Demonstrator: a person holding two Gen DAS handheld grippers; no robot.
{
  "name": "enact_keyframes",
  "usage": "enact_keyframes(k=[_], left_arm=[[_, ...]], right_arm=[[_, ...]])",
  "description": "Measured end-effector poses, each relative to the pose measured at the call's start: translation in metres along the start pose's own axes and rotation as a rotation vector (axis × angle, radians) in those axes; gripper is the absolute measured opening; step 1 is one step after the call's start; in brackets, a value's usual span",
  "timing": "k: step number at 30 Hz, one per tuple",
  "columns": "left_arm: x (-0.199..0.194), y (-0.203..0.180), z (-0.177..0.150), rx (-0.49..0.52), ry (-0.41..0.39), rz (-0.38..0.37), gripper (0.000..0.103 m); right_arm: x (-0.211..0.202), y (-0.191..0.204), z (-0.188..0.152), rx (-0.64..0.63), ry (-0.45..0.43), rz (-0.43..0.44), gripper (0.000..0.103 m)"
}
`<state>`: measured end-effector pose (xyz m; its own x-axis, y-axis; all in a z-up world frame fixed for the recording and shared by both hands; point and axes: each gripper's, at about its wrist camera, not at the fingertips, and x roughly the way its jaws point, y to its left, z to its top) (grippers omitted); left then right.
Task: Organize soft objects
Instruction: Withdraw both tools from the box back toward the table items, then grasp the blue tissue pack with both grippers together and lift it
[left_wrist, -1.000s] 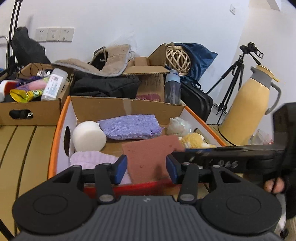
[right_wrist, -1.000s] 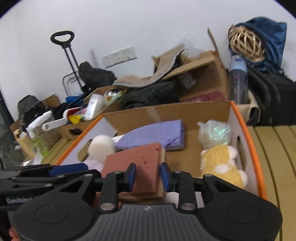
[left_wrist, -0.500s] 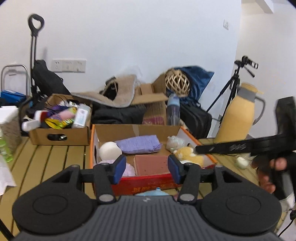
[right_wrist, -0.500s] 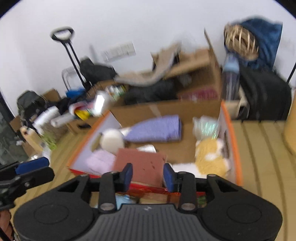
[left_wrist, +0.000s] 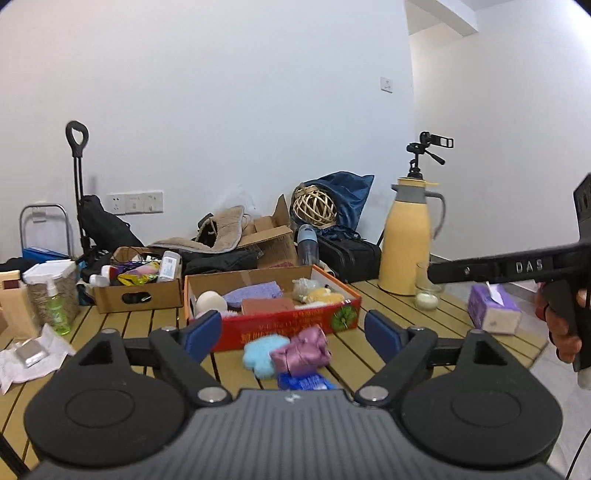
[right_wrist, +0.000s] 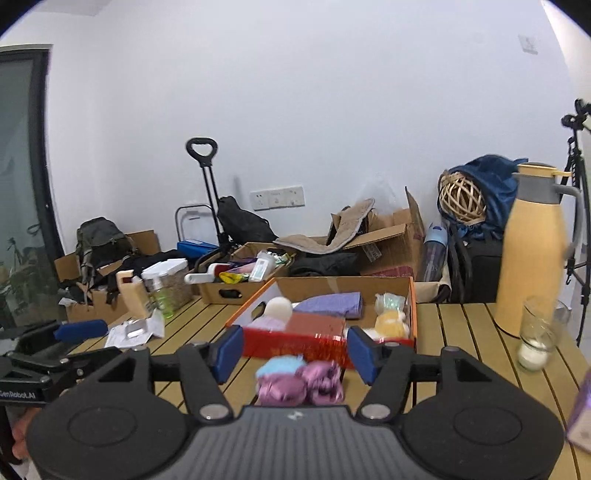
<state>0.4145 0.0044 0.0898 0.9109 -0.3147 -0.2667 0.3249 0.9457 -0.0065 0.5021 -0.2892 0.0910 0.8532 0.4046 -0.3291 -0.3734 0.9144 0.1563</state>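
Observation:
A red-fronted cardboard box (left_wrist: 280, 326) (right_wrist: 295, 341) on the slatted table holds a white ball (left_wrist: 211, 302), a purple cloth (left_wrist: 255, 288), a brown sponge (left_wrist: 267, 305) (right_wrist: 319, 324) and a yellow plush (left_wrist: 321, 295). In front of it lie a light blue fluffy piece (left_wrist: 258, 352) (right_wrist: 277, 365), a pink satin bundle (left_wrist: 301, 350) (right_wrist: 299, 384) and a blue packet (left_wrist: 304, 381). My left gripper (left_wrist: 291, 334) hovers back from the box, jaws opening, nothing between them. My right gripper (right_wrist: 295, 350) does likewise, its jaws opening and empty.
A yellow thermos (left_wrist: 406, 236) (right_wrist: 532, 251), a glass candle (left_wrist: 426, 291) and a purple tissue pack (left_wrist: 493, 308) stand right. A smaller box of bottles (left_wrist: 136, 291) and a green spray bottle (left_wrist: 55, 306) stand left. Bags and cartons crowd the back wall.
Both grippers pulled back and upward, away from the box, and their jaws widened. The brown sponge that sat between the right fingers now lies in the box.

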Motion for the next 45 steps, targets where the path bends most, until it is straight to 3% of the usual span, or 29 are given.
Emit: enact_keyframes(k=[5,10,17,25,33,38,42,44,45], left_arm=[[-0.048,-0.018,-0.034,-0.007,-0.030,0.029,0.096],[-0.072,-0.024,-0.058,-0.041,-0.005,0.060,0.097],[-0.066,-0.011,-0.073,-0.094,0.036,0.081,0.097],[-0.010,0.012,-0.087,-0.142,0.111,0.088,0.095],[0.082,0.039,-0.083,-0.159,0.183,0.122,0.083],[0.133,0.045,-0.076,-0.133,0.217,0.089,0.083],[0.164,0.046,-0.075,-0.124,0.221,0.079,0.084],[0.178,0.045,-0.075,-0.128,0.234,0.062,0.084],[0.184,0.044,-0.075,-0.133,0.242,0.045,0.084]], right_arm=[[-0.041,0.022,-0.053,-0.047,0.009,-0.019,0.063],[-0.073,0.040,-0.096,-0.040,0.007,-0.024,0.065],[-0.076,0.056,-0.121,-0.073,0.030,-0.036,0.068],[-0.015,0.046,-0.132,-0.052,0.116,-0.057,0.068],[0.081,0.037,-0.122,-0.064,0.200,-0.032,0.067],[0.144,0.035,-0.115,-0.059,0.240,-0.014,0.067],[0.176,0.027,-0.118,-0.092,0.271,-0.064,0.066],[0.172,0.010,-0.118,-0.080,0.275,-0.097,0.063],[0.164,-0.004,-0.116,-0.057,0.259,-0.155,0.063]])
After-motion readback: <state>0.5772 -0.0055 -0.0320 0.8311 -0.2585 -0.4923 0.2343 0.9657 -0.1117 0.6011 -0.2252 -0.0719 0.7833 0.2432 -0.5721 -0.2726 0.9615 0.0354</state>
